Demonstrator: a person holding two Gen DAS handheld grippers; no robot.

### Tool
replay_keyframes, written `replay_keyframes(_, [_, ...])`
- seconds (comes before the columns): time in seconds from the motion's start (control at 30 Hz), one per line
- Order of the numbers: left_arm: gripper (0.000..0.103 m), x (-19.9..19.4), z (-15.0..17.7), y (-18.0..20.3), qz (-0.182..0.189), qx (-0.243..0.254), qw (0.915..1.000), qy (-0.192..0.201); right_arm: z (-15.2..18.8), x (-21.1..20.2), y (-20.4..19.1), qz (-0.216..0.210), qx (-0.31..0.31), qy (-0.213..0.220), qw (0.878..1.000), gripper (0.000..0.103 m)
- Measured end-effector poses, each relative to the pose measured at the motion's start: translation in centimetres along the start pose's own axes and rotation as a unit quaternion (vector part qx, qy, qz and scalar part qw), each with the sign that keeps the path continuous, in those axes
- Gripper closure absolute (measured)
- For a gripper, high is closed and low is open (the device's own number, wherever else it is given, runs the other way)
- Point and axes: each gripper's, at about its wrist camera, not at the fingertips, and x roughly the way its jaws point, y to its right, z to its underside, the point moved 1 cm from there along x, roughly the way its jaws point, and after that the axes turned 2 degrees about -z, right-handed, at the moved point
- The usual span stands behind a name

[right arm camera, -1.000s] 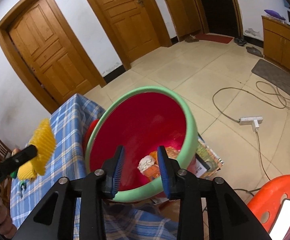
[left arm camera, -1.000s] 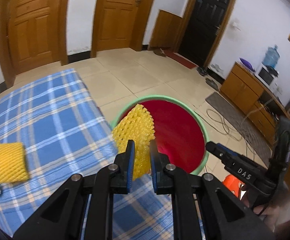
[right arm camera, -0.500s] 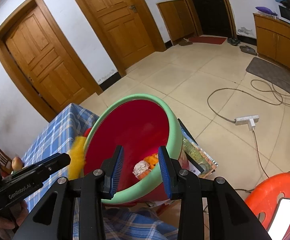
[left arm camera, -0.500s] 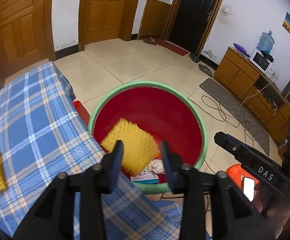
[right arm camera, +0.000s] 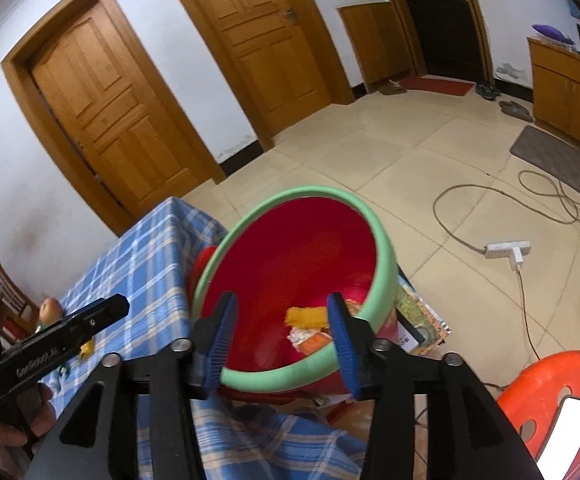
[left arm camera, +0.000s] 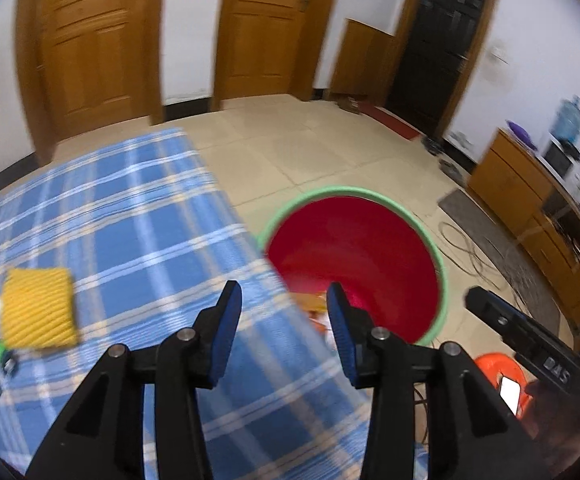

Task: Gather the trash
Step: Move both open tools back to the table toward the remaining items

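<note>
Lying now in red bin (right arm camera: 321, 248), yellow foam net (right arm camera: 305, 317), both jaws just widened, empty.

"das" on right tool (left arm camera: 555, 374), "genrobot.ai" on left tool (right arm camera: 38, 361)

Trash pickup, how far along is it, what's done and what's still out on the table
Done: one yellow foam net lies in the red bin with other scraps. In hand: nothing; the left gripper has just opened and is empty, and the right gripper, jaws just widened, straddles the bin's near rim without gripping it. Left: a second yellow foam net lies on the blue plaid tablecloth.
</note>
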Motion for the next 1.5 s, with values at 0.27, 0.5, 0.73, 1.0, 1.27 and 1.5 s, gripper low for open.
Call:
replay_keyframes(0.27, [0.059, -2.8, 0.9, -6.1, -0.054, -0.055, 0.9970, 0.008, 0.5, -0.1, -3.4, -0.034, -0.029, -0.007, 0.999, 0.051])
replay_keyframes(0.5, [0.059, -6.0, 1.5, -11.4, -0.105, -0.090, 0.9901, 0.022, 0.9, -0.1, -5.9, -0.055, -0.051, -0.013, 0.997, 0.051])
replay_keyframes(0.73, [0.059, -8.9, 2.1, -16.4, -0.161, -0.117, 0.9796, 0.029, 0.6, 0.1, -9.1, -0.082, -0.078, -0.021, 0.993, 0.051])
replay_keyframes(1.0, [0.059, -10.3, 4.0, -22.0, -0.205, -0.154, 0.9664, 0.017, 0.9, 1.2, -13.8, -0.116, -0.111, -0.043, 0.986, 0.051])
replay_keyframes(1.27, [0.058, -8.8, 6.6, -25.5, -0.199, -0.201, 0.9591, -0.004, 1.7, 3.7, -18.4, -0.146, -0.134, -0.081, 0.977, 0.051])
replay_keyframes(1.5, [0.059, -7.3, 7.3, -26.1, -0.184, -0.211, 0.9600, -0.015, 2.9, 6.8, -22.3, -0.154, -0.152, -0.113, 0.970, 0.051])
